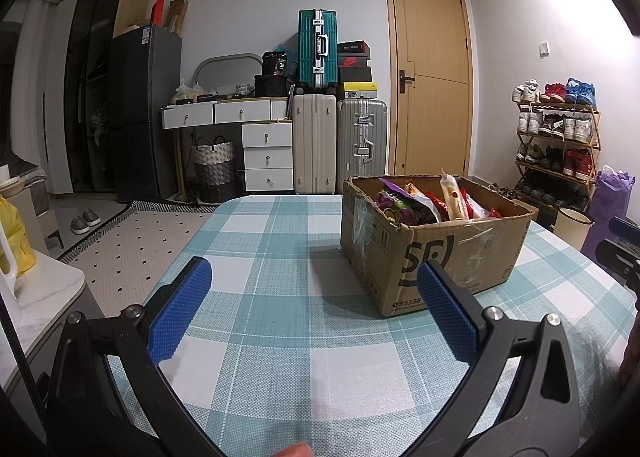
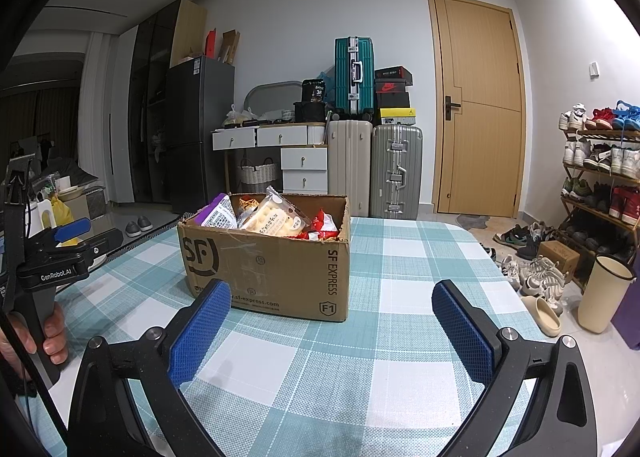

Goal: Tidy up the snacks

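Both tools spread wide, nothing held: left gripper (image 1: 314, 289) and right gripper (image 2: 332, 309) above the checked tablecloth (image 1: 280, 337). Ahead, between them, cardboard box (image 2: 272, 269) of snack packets (image 2: 276, 219). Beyond, 3 suitcases (image 2: 394, 173) by a door (image 2: 478, 109).

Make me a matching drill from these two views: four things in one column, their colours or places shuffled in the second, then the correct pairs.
Column one:
1. cardboard box
2. top suitcase
3. tablecloth
4. purple snack bag

Column two:
A. teal, stacked above the pale suitcases
B. blue-green and white checks
C. brown, standing on the table, printed SF
D. inside the box, at its left end in the right wrist view

Pairs: 1-C, 2-A, 3-B, 4-D
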Demonstrator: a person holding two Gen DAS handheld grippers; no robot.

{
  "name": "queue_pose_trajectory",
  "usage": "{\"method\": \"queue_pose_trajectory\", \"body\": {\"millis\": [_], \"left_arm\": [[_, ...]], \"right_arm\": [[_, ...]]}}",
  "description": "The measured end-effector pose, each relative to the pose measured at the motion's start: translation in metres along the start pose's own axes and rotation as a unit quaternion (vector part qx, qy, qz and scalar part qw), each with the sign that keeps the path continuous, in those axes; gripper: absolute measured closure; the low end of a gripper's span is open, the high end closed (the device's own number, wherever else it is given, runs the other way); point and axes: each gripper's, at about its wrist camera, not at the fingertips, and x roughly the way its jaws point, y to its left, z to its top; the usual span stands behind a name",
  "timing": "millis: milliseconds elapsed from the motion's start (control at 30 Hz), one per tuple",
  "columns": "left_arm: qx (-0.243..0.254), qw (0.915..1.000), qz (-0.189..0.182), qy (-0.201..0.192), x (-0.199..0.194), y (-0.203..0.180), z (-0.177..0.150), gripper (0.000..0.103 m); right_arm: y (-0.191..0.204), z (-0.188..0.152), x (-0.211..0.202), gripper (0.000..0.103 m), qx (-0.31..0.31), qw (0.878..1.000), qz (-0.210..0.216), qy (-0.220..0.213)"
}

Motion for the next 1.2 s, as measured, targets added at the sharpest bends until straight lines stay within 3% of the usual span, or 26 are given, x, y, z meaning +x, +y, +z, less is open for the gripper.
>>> {"method": "queue_pose_trajectory", "body": {"millis": [1200], "left_arm": [[0.0, 1.0, 0.0, -0.001, 0.001, -0.0008, -0.0003, 0.0]], "right_arm": [[-0.0007, -0.0015, 0.0004, 0.001, 0.001, 1.0, -0.002, 0.0]]}}
